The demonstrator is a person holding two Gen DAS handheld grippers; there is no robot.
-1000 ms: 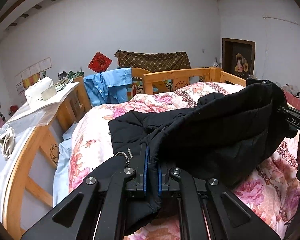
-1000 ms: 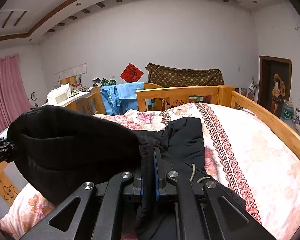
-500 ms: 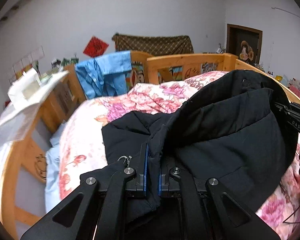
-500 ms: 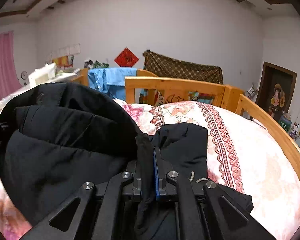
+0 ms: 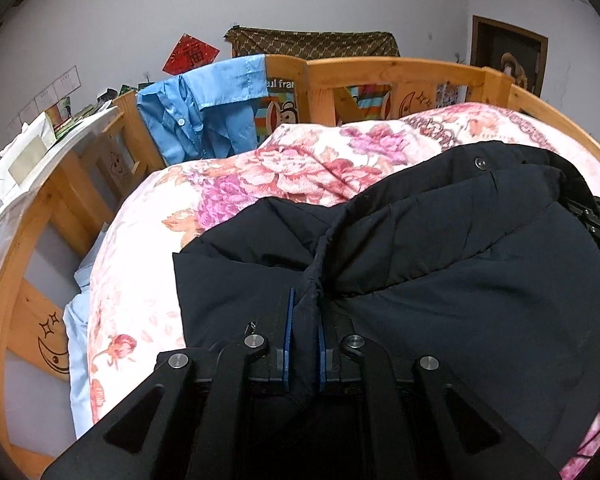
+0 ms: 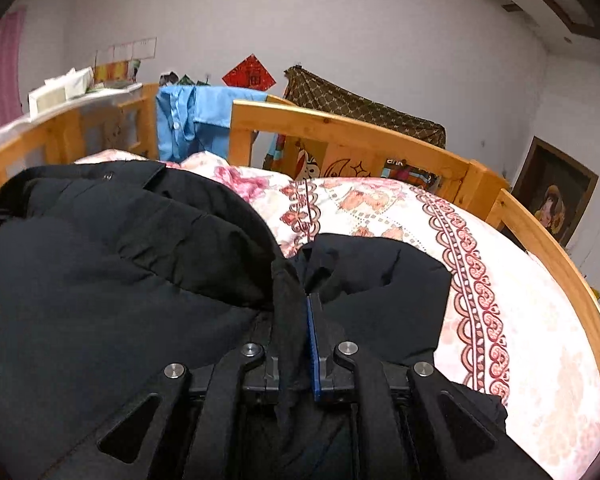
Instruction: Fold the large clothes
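A: Jacket [image 5: 440, 280] fabric is seen in the left wrist view, black and padded, filling the centre and right of the frame over the floral quilt [image 5: 260, 184]. How is it held?

B: A bunched ridge of it is pinched between the blue-lined jaws of the left gripper [image 5: 304, 344], low in the centre of the frame. The panel beyond arches to the right edge, where dark hardware is glimpsed, probably the other gripper.

A: And in the right wrist view?

B: The jacket [image 6: 100, 280] fills the left and lower centre of the frame; one flap lies right of centre on the quilt [image 6: 520, 280]. The jaws of the right gripper [image 6: 296, 344] are pressed onto a seam at lower centre.

A: How is the fold best done?

B: Judged from this, both pinches should be kept firm and level, and the raised panel laid down evenly so that no bulge is trapped. Padded cloth is likely to spring back, so the edges should be aligned before anything is released.
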